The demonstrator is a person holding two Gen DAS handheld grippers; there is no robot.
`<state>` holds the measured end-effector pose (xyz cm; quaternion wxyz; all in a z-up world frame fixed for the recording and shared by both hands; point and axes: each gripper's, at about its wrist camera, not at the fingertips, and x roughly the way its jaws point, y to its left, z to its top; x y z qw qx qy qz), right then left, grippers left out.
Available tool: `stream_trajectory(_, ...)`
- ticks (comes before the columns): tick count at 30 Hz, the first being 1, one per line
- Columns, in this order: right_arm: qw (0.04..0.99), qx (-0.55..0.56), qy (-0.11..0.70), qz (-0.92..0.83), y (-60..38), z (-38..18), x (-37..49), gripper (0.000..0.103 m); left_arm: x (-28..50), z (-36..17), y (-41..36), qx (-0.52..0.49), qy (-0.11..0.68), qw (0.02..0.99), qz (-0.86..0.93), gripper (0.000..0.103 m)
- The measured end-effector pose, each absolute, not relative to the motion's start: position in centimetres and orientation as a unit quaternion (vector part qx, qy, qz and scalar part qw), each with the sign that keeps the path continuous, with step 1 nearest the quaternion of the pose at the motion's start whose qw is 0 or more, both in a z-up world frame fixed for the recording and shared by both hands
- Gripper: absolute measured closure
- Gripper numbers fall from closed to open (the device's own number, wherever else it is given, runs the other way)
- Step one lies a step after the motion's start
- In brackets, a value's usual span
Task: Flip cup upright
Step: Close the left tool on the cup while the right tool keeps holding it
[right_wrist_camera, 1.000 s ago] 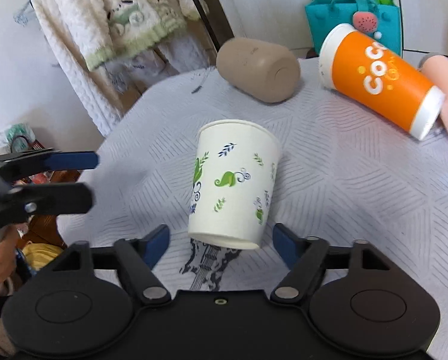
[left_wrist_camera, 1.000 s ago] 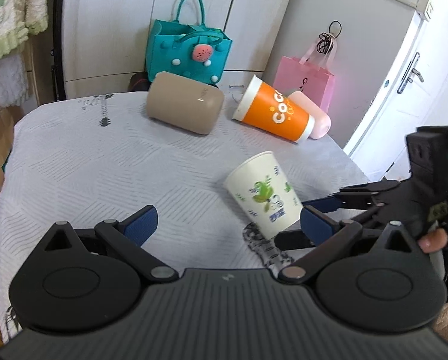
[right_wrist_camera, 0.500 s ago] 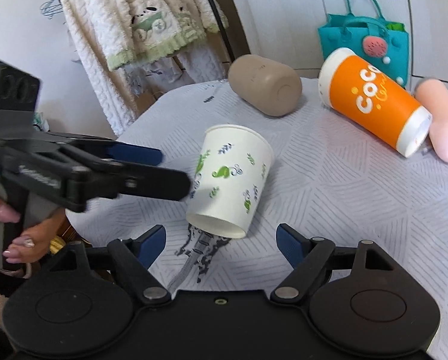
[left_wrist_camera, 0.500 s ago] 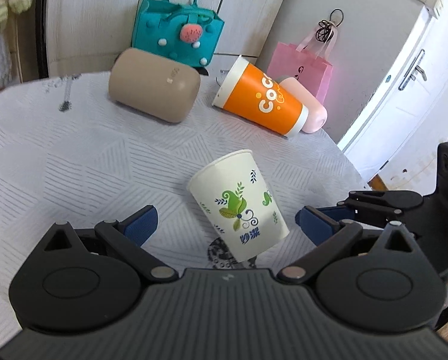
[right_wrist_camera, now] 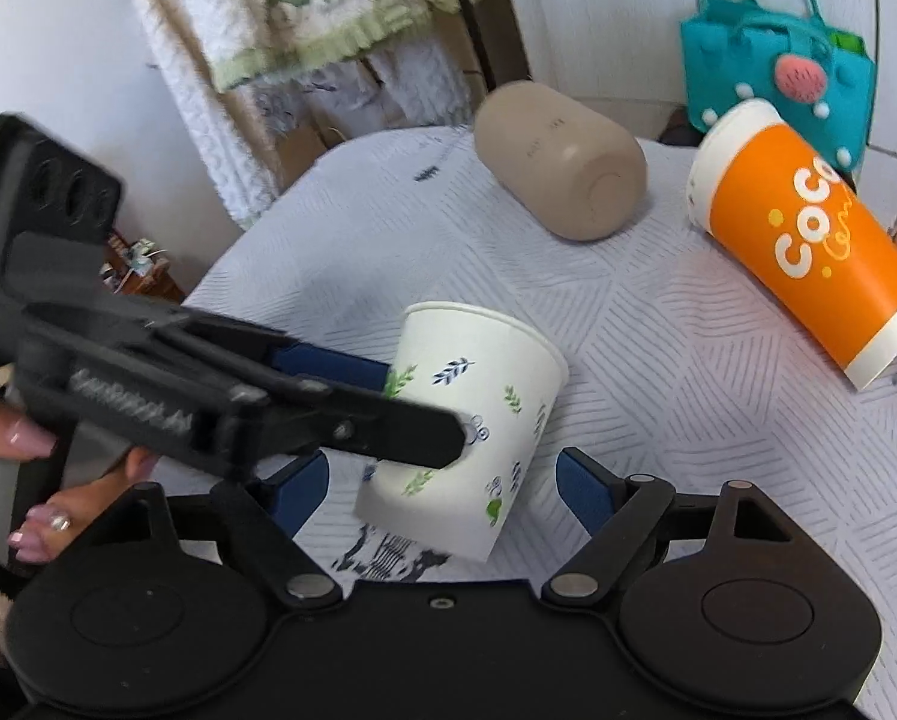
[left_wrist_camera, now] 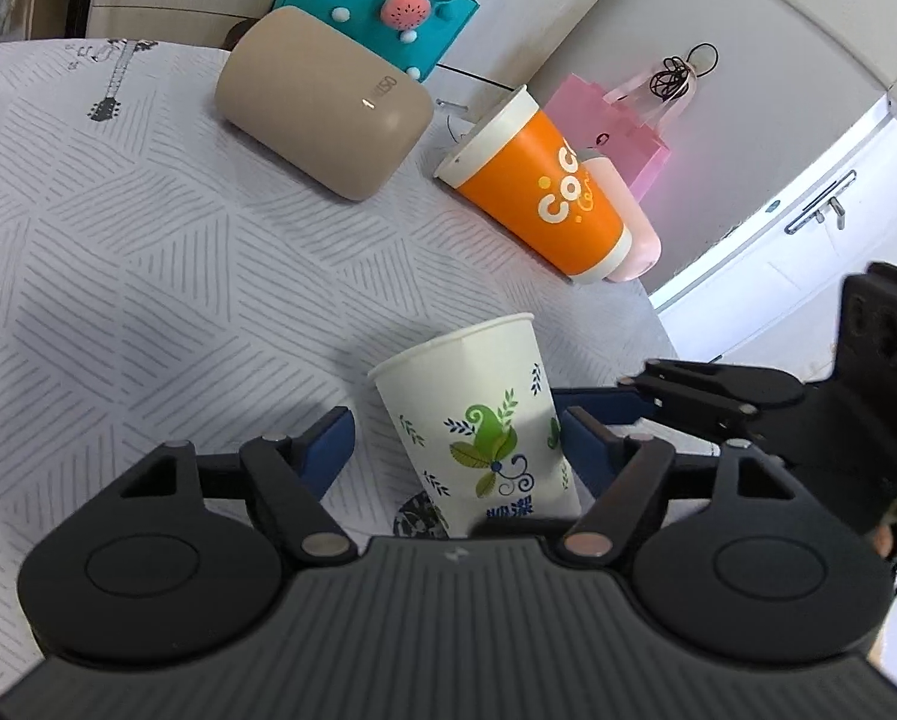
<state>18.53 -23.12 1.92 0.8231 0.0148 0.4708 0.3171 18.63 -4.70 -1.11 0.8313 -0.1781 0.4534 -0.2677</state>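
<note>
A white paper cup with green leaf prints (left_wrist_camera: 478, 420) lies tilted on the patterned tablecloth, its wide mouth toward the cameras, its base raised and pointing away. My left gripper (left_wrist_camera: 454, 441) is open with its fingers on both sides of the cup; the right blue pad touches or nearly touches its side. In the right wrist view the cup (right_wrist_camera: 496, 396) lies between my open right gripper's (right_wrist_camera: 442, 483) fingers. The left gripper's fingers (right_wrist_camera: 352, 414) reach across the cup from the left there.
A beige cylinder (left_wrist_camera: 322, 102), an orange "Coco" cup (left_wrist_camera: 538, 192) and a pink cup (left_wrist_camera: 625, 222) lie on their sides at the table's far side. A teal bag (left_wrist_camera: 382, 0) and a pink bag (left_wrist_camera: 616, 126) stand behind. The table edge (left_wrist_camera: 658, 312) runs close on the right.
My left gripper has moved forward and right so its fingers now straddle the cup. In the right wrist view the left gripper has reached over the cup. The cup has tilted slightly.
</note>
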Motion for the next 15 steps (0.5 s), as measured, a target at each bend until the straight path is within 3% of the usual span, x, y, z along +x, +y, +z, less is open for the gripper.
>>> stream_trajectory(3, 0.823, 0.02, 0.475, 0.312, -23.2, 1.4, 19.1, 0.017, 18.8, -1.1, -4.8, -0.181, 0.454, 0.829, -0.27, 0.03)
stream_trajectory(4, 0.823, 0.025, 0.474, 0.314, -23.3, 1.3, 19.2, 0.021, 18.9, -1.2, -4.8, -0.182, 0.454, 0.828, -0.273, 0.031)
stream_trajectory(5, 0.821, 0.027, 0.472, 0.319, -23.3, 1.2, 19.2, 0.032, 18.9, -1.2, -4.9, -0.184, 0.455, 0.827, -0.275, 0.032)
stream_trajectory(15, 0.835, 0.012, 0.438, 0.334, -22.7, 1.6, 17.8, 0.033, 18.5, -1.2, -5.6, -0.179, 0.443, 0.833, -0.279, 0.037)
